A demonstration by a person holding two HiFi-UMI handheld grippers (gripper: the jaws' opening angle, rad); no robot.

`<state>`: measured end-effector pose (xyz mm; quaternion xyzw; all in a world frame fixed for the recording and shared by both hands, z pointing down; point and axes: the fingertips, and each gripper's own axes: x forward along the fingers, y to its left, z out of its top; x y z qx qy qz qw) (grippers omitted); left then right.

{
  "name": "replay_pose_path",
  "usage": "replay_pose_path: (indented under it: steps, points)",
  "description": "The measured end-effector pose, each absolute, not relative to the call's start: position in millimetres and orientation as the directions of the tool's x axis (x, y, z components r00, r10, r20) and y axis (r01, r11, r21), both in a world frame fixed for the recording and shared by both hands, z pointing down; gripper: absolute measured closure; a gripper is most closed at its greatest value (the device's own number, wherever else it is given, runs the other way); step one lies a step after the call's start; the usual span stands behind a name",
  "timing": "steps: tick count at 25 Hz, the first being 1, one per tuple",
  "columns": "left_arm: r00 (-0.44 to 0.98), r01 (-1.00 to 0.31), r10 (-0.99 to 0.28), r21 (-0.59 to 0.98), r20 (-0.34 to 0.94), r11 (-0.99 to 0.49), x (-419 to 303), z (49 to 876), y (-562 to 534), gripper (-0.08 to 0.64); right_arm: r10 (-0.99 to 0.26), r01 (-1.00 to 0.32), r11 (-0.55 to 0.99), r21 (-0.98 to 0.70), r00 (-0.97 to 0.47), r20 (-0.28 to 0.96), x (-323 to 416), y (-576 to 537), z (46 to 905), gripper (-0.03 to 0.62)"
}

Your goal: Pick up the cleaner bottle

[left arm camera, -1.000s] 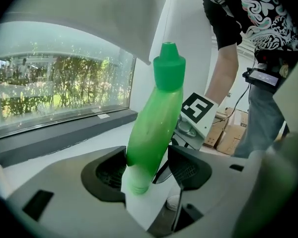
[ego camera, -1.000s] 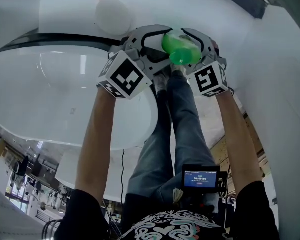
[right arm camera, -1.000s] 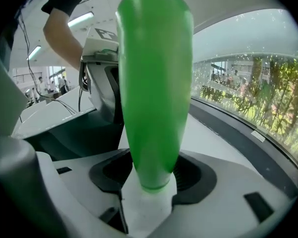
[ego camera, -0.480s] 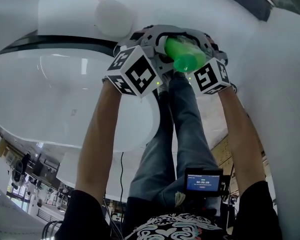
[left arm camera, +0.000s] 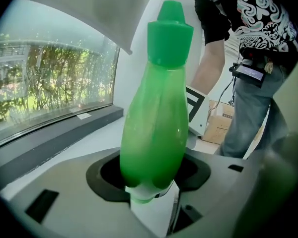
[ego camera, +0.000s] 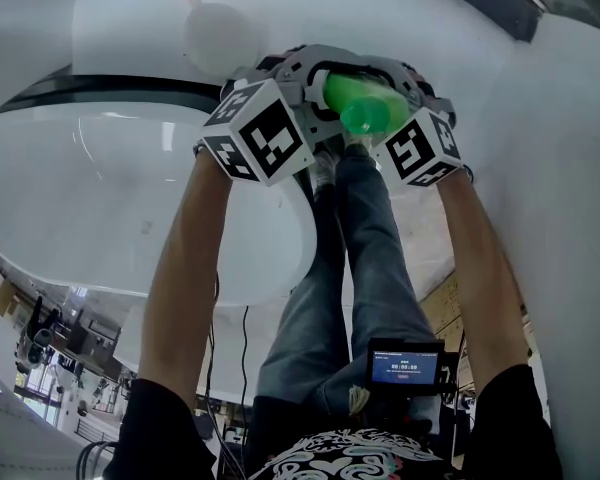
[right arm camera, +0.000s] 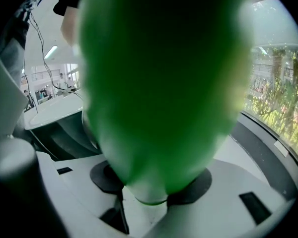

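Note:
The green cleaner bottle [ego camera: 365, 103] hangs in the air between my two grippers, cap end toward the person. My right gripper [ego camera: 405, 83] is shut on it, and the bottle body [right arm camera: 164, 83] fills the right gripper view. My left gripper [ego camera: 305, 78] stands around the bottle from the left with its jaws closing. In the left gripper view the bottle [left arm camera: 154, 118] stands upright in the middle, cap on top, with room at its sides. The fingertips of both grippers are hidden or blurred.
A white rounded surface [ego camera: 130, 188] spreads at the left, with a white ball [ego camera: 223, 33] above it. The person's legs in jeans [ego camera: 360, 268] are below the grippers. A window with greenery [left arm camera: 49, 83], a dark sill [left arm camera: 54, 138] and cardboard boxes [left arm camera: 221, 125] lie beyond.
Both grippers and the bottle have shifted slightly and rolled. The left marker cube has moved toward the bottle. The bottle stays between the grippers.

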<state>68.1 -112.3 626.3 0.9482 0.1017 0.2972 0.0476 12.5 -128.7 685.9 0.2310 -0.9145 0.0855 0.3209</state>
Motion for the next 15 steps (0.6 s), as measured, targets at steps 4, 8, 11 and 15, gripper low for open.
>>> replay_pose_path:
  steps: [4,8,11,15]
  points:
    - [0.789,0.193,0.257,0.172,0.558,-0.966,69.6,625.4,-116.5,0.341,-0.295,-0.437,0.897,-0.07,-0.708,0.641,11.2,-128.0,687.7,0.362]
    - [0.799,0.216,0.317,0.248,0.51,-0.944,77.8,613.2,-124.5,0.351,-0.196,-0.389,0.908,-0.156,-0.723,0.663,9.9,-125.9,686.7,0.362]
    - [0.799,0.225,0.399,0.391,0.45,-0.892,83.0,605.7,-127.4,0.355,-0.142,-0.393,0.88,-0.267,-0.754,0.641,5.4,-121.4,680.6,0.362]
    - [0.78,0.236,0.493,0.548,0.386,-0.803,83.9,597.3,-130.0,0.36,-0.1,-0.395,0.811,-0.433,-0.821,0.562,-7.6,-116.1,667.7,0.362]
